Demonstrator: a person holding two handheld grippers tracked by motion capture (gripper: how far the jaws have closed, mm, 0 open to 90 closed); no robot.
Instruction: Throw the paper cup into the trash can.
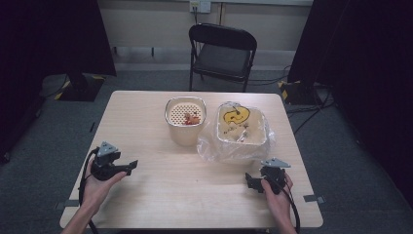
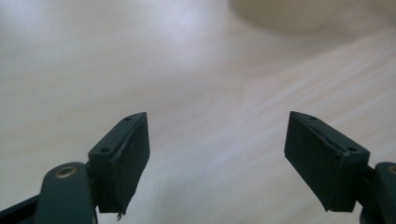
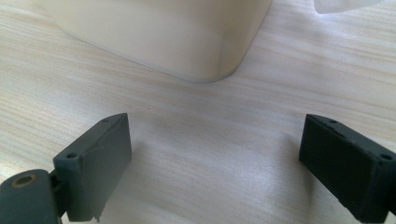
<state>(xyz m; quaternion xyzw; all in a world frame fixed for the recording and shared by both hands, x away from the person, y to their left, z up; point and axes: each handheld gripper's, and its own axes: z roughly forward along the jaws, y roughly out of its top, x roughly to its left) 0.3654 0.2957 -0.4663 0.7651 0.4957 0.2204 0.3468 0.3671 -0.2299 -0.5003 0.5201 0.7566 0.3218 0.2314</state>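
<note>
Left gripper [image 2: 217, 154]: jaws spread wide, empty, low over bare wood. Right gripper [image 3: 215, 163]: jaws likewise apart, nothing between, pointed at a cream container wall [image 3: 159, 37] just ahead. In the high view, left gripper [image 1: 127, 167] and right gripper [image 1: 251, 181] held by a left hand [image 1: 97, 187] and a right hand [image 1: 277, 192], well apart near the front edge. Mid-table: cream perforated canister [image 1: 185, 121] holding small red-orange pieces; beside it, bin [image 1: 241, 127] lined with clear plastic bag [image 1: 210, 146], yellow item [image 1: 235, 115] inside. Light wood table [image 1: 195, 195]; grey floor; black folding chair [image 1: 222, 56] beyond; dark curtains [image 1: 53, 34] on both sides.
</note>
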